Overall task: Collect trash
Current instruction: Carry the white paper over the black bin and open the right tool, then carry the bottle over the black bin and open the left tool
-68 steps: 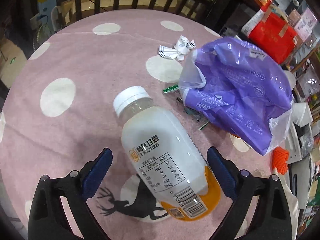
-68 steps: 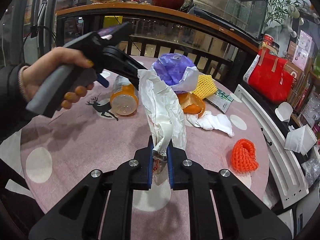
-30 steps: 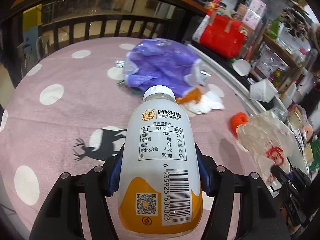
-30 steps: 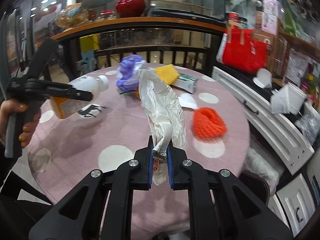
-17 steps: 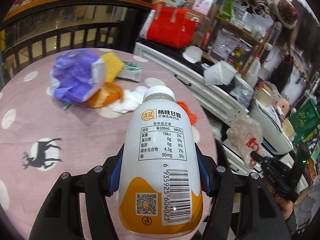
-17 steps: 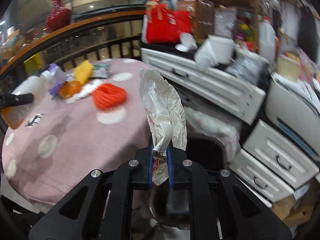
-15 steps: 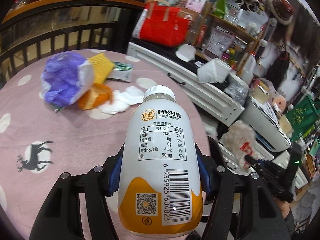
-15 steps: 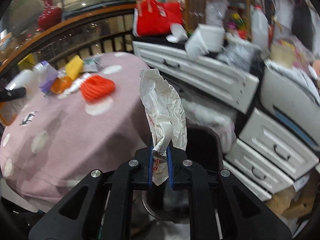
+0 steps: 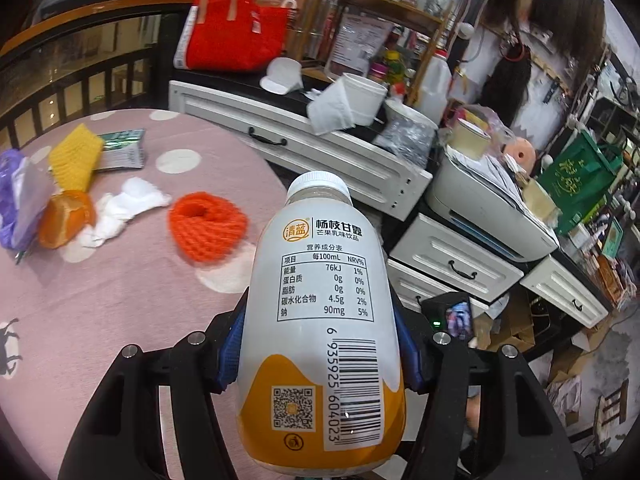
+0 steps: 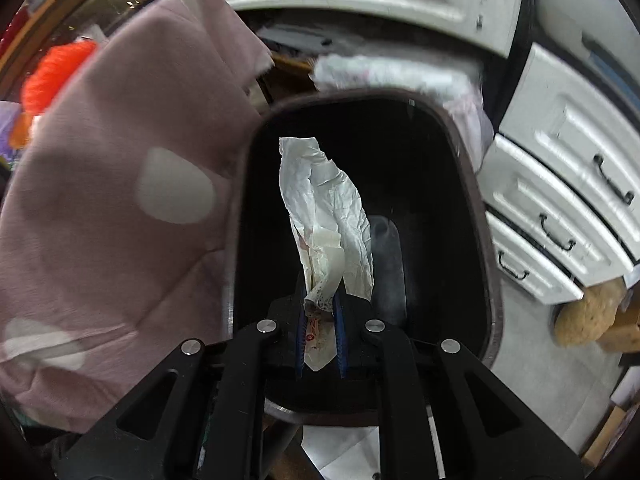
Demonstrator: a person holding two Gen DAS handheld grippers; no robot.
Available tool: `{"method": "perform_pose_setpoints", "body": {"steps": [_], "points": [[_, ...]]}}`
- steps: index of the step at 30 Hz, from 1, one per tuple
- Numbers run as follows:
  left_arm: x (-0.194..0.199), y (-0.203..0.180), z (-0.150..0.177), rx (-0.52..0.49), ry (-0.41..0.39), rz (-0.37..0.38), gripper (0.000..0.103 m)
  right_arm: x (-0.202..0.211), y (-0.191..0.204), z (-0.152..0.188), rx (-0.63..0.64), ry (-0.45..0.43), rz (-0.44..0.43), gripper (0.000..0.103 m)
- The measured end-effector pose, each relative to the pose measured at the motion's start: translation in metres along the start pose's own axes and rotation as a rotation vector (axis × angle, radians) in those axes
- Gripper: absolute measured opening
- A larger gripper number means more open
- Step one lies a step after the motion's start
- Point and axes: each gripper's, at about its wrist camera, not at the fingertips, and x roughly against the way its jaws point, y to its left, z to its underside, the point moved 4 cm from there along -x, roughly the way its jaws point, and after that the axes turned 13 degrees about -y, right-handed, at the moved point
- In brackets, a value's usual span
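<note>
My left gripper is shut on a white and orange drink bottle, held cap forward above the right edge of the pink dotted table. My right gripper is shut on a crumpled white plastic bag and points steeply down, with the bag over the mouth of a black trash bin. The bin stands on the floor beside the hanging tablecloth. In the left wrist view a bit of the other gripper's handle shows behind the bottle.
On the table lie an orange foam net, white tissue, an orange peel, a yellow foam net, a green packet and a purple bag. White drawer cabinets stand close behind the bin.
Both grippers swung right, away from the table's middle. The left carried the bottle to the table's edge. The right sank and tipped down until the bag hung over the black bin.
</note>
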Motion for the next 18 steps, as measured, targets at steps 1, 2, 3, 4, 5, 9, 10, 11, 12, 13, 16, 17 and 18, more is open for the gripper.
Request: {"method": "perform_pose_setpoints", "body": {"steps": [1,2,3,4,5,9,10,11,12,13,16,17,18], "points": [[-0.003,-0.005,0.002,-0.007,0.006,0.007,0.060,-0.005,-0.002,0.003,-0.008,0.014,0.002,0.014],[-0.006,-0.009,0.003,-0.012,0.013,0.014,0.060,-0.007,-0.005,0.007,-0.022,0.022,0.002,0.019],[-0.010,-0.013,0.006,-0.019,0.021,0.020,0.061,-0.008,-0.007,0.010,-0.040,0.030,-0.003,0.024],[-0.013,-0.017,0.008,-0.027,0.028,0.026,0.061,-0.008,-0.008,0.012,-0.050,0.032,-0.007,0.037],[-0.016,-0.020,0.009,-0.032,0.034,0.028,0.061,-0.006,-0.010,0.013,-0.058,0.027,-0.008,0.053],[-0.030,-0.030,0.016,-0.034,0.071,0.050,0.060,0.014,-0.015,0.009,-0.071,-0.028,-0.004,0.063],[-0.033,-0.032,0.016,-0.037,0.074,0.052,0.060,0.020,-0.017,0.007,-0.078,-0.044,-0.004,0.063],[-0.037,-0.035,0.016,-0.042,0.075,0.056,0.060,0.027,-0.019,0.005,-0.083,-0.062,0.000,0.064],[-0.039,-0.038,0.016,-0.046,0.077,0.060,0.061,0.035,-0.022,0.001,-0.085,-0.086,0.009,0.065],[-0.042,-0.041,0.017,-0.051,0.080,0.068,0.060,0.042,-0.025,-0.002,-0.087,-0.110,0.020,0.066],[-0.052,-0.054,0.020,-0.073,0.092,0.092,0.060,0.068,-0.039,-0.013,-0.109,-0.185,0.054,0.069],[-0.057,-0.059,0.022,-0.081,0.100,0.100,0.060,0.077,-0.043,-0.015,-0.117,-0.208,0.065,0.069],[-0.063,-0.065,0.025,-0.092,0.113,0.108,0.061,0.086,-0.048,-0.017,-0.124,-0.229,0.078,0.069]]}}
